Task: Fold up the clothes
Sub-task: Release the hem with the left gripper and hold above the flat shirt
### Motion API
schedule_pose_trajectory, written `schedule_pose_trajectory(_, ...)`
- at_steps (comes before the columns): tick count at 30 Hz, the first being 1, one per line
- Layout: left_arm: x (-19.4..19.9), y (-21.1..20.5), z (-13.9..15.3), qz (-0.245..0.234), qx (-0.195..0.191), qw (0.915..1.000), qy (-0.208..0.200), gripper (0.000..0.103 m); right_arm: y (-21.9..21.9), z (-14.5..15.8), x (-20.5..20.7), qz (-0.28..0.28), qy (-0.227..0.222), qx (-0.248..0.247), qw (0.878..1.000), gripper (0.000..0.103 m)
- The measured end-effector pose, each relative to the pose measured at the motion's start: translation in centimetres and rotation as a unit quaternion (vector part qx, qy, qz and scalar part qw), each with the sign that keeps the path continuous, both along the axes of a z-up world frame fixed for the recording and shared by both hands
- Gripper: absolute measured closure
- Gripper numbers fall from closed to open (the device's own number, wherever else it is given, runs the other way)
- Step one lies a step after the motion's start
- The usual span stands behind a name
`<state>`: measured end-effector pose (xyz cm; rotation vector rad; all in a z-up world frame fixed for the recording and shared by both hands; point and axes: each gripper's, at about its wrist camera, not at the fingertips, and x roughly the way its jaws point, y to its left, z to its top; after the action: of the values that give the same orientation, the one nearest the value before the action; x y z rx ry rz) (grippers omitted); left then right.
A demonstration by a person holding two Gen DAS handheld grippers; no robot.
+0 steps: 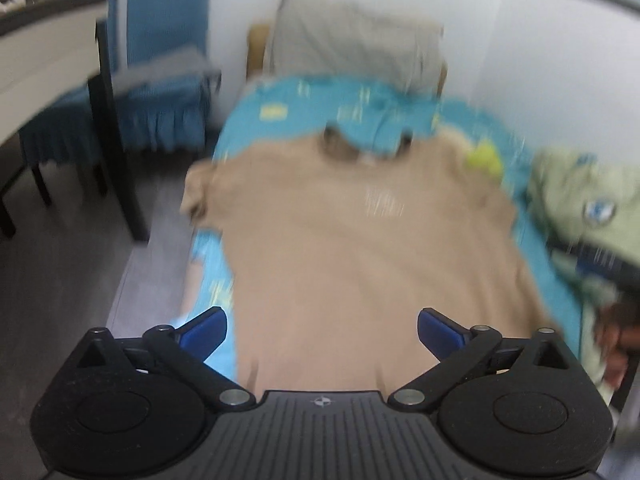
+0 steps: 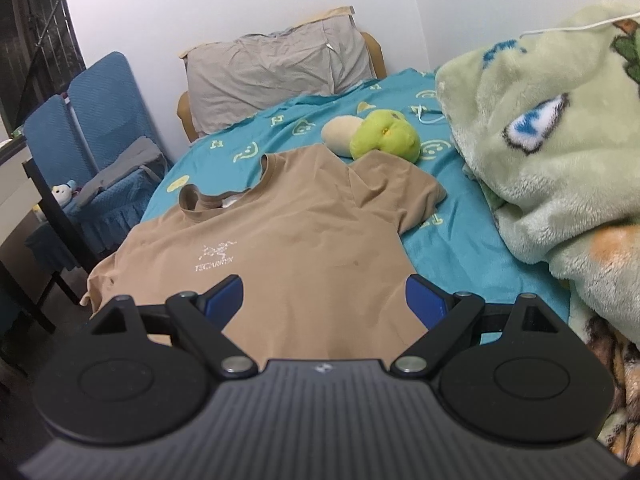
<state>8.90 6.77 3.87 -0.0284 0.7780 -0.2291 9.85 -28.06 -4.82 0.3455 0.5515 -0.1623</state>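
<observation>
Right gripper (image 2: 324, 300), jaws spread and grasping nothing, hovers over the lower body of the tan short-sleeved cotton T-shirt (image 2: 280, 240), which lies face-up ahead of it on the turquoise printed bedsheet (image 2: 460, 248). Left gripper (image 1: 322, 332), likewise released and empty, hangs above the shirt's hem in a blurred view. Both sleeves are still spread; no fold is visible, so folding appears barely begun. Beyond the collar sits a green plush toy (image 2: 386, 140).

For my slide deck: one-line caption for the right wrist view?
Open right gripper above a tan T-shirt spread on a teal bed sheet.
</observation>
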Motion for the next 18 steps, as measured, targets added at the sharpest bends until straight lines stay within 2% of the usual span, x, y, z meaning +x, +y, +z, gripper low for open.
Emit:
schedule_pose_trajectory(5,0.7,-3.3,1.7,0.015,-0.017,0.9971,-0.073,0.000,0.2,0.2,-0.1,-0.003,-0.011,-0.004,1.000,0.013)
schedule_pose_trajectory(8,1.2,-4.8,0.6,0.023,-0.035,0.9940,-0.101,0.000,0.4,0.2,-0.1,-0.004,-0.018,-0.014,1.000,0.013)
schedule_pose_trajectory(11,2.0,-5.7,-2.7,0.036,-0.048,0.9925,-0.106,0.000,0.6,0.1,-0.1,-0.004,-0.026,-0.024,0.999,0.013)
schedule_pose_trajectory(13,1.9,-5.8,-4.6,0.036,-0.035,0.9925,-0.111,0.000,0.6,0.0,-0.1,-0.004,-0.028,-0.029,0.999,0.013)
schedule_pose_trajectory(15,2.0,-5.3,-6.9,0.034,-0.019,0.9936,-0.106,0.000,0.8,-0.1,0.0,-0.004,-0.027,-0.031,0.999,0.013)
schedule_pose_trajectory(18,2.1,-4.9,-8.1,0.033,-0.014,0.9961,-0.080,0.000,0.9,-0.3,0.3,-0.005,-0.024,-0.030,0.999,0.013)
